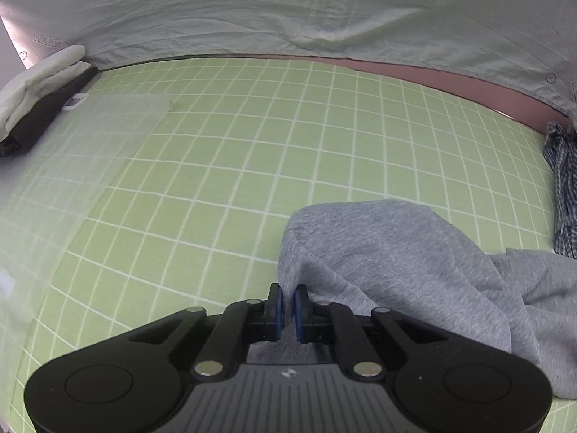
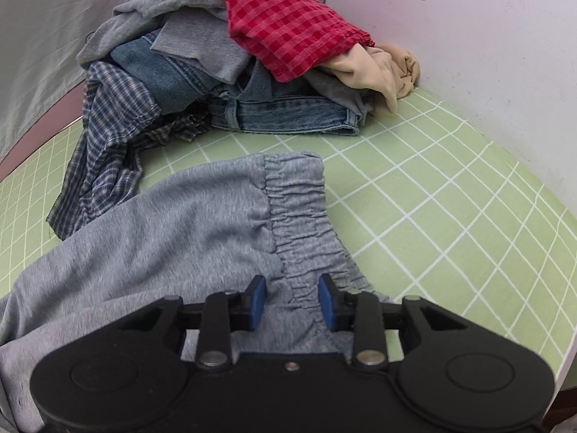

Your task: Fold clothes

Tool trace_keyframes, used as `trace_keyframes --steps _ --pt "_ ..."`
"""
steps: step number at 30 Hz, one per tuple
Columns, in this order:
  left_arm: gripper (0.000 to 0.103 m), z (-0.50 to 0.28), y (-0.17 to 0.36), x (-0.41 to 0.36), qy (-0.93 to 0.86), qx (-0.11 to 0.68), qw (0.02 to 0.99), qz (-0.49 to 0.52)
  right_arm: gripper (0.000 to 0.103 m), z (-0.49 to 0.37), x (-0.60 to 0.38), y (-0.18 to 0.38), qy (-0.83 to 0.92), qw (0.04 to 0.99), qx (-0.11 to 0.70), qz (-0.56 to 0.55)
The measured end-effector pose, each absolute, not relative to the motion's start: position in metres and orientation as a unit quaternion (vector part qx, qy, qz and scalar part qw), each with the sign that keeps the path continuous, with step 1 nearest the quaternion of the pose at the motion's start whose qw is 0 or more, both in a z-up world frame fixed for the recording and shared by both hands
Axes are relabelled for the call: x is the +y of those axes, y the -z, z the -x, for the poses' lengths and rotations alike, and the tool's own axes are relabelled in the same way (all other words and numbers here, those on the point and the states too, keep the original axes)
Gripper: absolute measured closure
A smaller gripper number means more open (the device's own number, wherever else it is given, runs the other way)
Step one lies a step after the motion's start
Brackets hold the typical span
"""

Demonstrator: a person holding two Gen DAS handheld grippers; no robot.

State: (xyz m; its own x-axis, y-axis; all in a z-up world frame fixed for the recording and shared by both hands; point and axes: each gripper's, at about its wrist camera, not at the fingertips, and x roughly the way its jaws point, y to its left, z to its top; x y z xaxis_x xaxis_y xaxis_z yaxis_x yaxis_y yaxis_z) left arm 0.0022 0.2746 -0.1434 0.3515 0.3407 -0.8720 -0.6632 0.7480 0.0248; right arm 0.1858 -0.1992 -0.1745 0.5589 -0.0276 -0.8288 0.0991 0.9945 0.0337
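Grey sweatpants (image 2: 180,231) lie on the green grid mat (image 2: 450,216), elastic waistband (image 2: 299,209) toward the far side. My right gripper (image 2: 292,305) is open, its blue pads on either side of the waistband fabric, just over it. In the left wrist view the same grey sweatpants (image 1: 396,259) bunch up at the lower right. My left gripper (image 1: 287,310) is shut on an edge of that grey cloth, which rises in a fold from between the pads.
A pile of clothes sits at the mat's far end: red checked cloth (image 2: 288,21), jeans (image 2: 281,112), blue plaid shirt (image 2: 111,137), beige garment (image 2: 389,68). In the left view a folded white and dark stack (image 1: 39,93) lies far left, a pale sheet (image 1: 288,11) behind.
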Motion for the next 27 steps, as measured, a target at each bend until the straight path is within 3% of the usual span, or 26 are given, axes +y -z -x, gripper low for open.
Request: trace_keyframes --steps 5,7,9,15,20,22,27 --pt "0.095 0.036 0.135 0.362 -0.352 0.455 0.801 0.167 0.078 -0.154 -0.138 0.171 0.01 0.882 0.468 -0.043" --pt "0.101 0.053 0.132 0.397 -0.372 0.449 0.796 0.158 0.078 -0.139 -0.11 0.17 -0.009 0.882 0.469 -0.042" --pt "0.101 0.075 0.131 0.435 -0.397 0.445 0.79 0.141 0.079 -0.123 -0.076 0.17 -0.034 0.881 0.47 -0.038" --pt "0.1 0.125 0.129 0.505 -0.424 0.428 0.773 0.197 0.077 -0.089 0.021 0.171 -0.088 0.878 0.471 0.001" --pt "0.093 0.124 0.132 0.504 -0.409 0.424 0.779 0.214 0.071 -0.092 0.059 0.158 -0.095 0.88 0.466 0.008" --pt "0.079 0.115 0.132 0.5 -0.404 0.421 0.783 0.217 0.071 -0.098 0.064 0.149 -0.099 0.885 0.456 0.004" --pt "0.066 0.088 0.129 0.477 -0.373 0.417 0.799 0.22 0.069 -0.117 0.068 0.131 -0.092 0.898 0.429 0.018"
